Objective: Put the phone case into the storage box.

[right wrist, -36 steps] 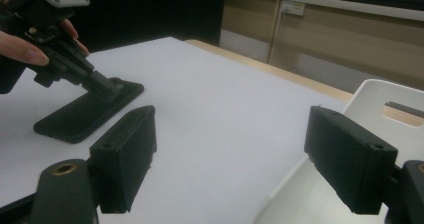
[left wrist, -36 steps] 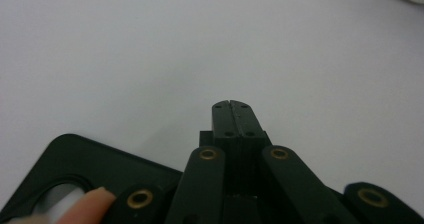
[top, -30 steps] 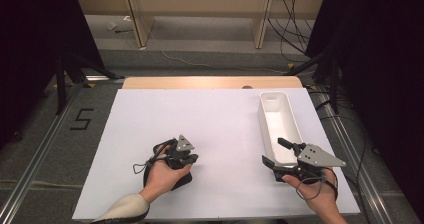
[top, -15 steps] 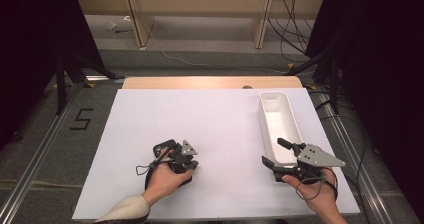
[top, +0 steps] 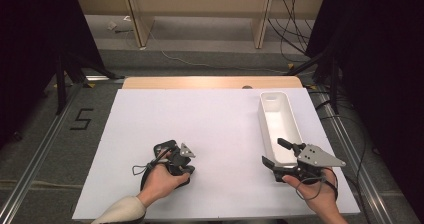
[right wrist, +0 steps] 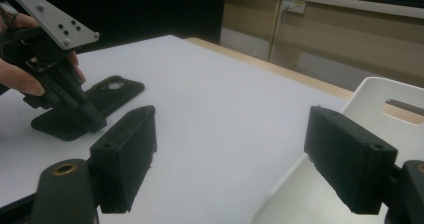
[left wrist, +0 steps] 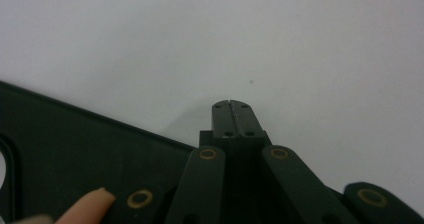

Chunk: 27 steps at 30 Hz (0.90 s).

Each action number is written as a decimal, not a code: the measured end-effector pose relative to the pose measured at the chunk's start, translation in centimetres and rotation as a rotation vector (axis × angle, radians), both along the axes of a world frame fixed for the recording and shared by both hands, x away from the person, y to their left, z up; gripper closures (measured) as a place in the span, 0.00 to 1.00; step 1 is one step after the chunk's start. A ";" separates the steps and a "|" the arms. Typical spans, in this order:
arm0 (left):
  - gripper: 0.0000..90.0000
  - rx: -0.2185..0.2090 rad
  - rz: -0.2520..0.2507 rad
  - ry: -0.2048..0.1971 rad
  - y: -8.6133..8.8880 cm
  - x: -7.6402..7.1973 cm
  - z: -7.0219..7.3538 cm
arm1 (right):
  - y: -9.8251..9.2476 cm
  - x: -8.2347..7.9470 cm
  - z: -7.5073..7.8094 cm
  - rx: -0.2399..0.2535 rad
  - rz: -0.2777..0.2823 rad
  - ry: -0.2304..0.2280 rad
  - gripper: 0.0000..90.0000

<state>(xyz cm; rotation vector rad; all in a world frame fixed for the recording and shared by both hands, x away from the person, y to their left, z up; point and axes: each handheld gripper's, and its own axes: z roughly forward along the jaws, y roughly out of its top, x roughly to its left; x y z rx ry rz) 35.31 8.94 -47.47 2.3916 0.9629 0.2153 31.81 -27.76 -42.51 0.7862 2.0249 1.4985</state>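
Evidently, a black phone case [top: 165, 151] is being worked on at the near left of the white table sheet [top: 215, 119], where it lies flat. The left gripper [left wrist: 232, 109] is pointed down beside the case, its jaws brought fully together with nothing between them; in the left gripper view the closed tips hover just past the case's edge over bare sheet. Held so, the closed tips are probably meant to push or pin the case rather than grasp it, though contact cannot be told. The right gripper [top: 275, 154] is kept at the near right, jaws spread apart and empty, straddling the near end of the long white tray [top: 280, 119]. Placed there, it is likely steadying the tray or waiting, perhaps so that the case can be received.
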 end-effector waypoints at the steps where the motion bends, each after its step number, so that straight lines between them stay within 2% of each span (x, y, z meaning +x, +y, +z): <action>1: 1.00 0.008 -0.006 0.004 0.2 -0.1 0.0 | 0.0 0.0 0.0 0.002 0.000 0.000 0.25; 4: 1.00 0.030 -0.010 0.040 1.0 -0.7 0.3 | 0.0 0.0 0.0 0.002 0.000 -0.001 0.25; 10: 1.00 0.051 0.002 0.080 2.5 -1.3 0.5 | 0.0 0.0 0.0 0.003 -0.001 0.003 0.25; 13: 1.00 0.058 0.013 0.085 3.1 -1.5 0.5 | 0.0 0.0 0.0 0.002 -0.003 0.004 0.25; 17: 1.00 0.088 0.041 0.085 4.6 -2.0 0.6 | 0.0 0.0 0.0 -0.001 -0.005 0.003 0.25; 23: 1.00 0.091 0.070 0.084 5.8 -2.2 0.8 | 0.0 0.0 -0.1 -0.001 -0.006 0.006 0.25; 27: 1.00 0.092 0.071 0.085 6.1 -2.3 0.7 | 0.0 0.0 -0.1 -0.002 -0.005 0.004 0.25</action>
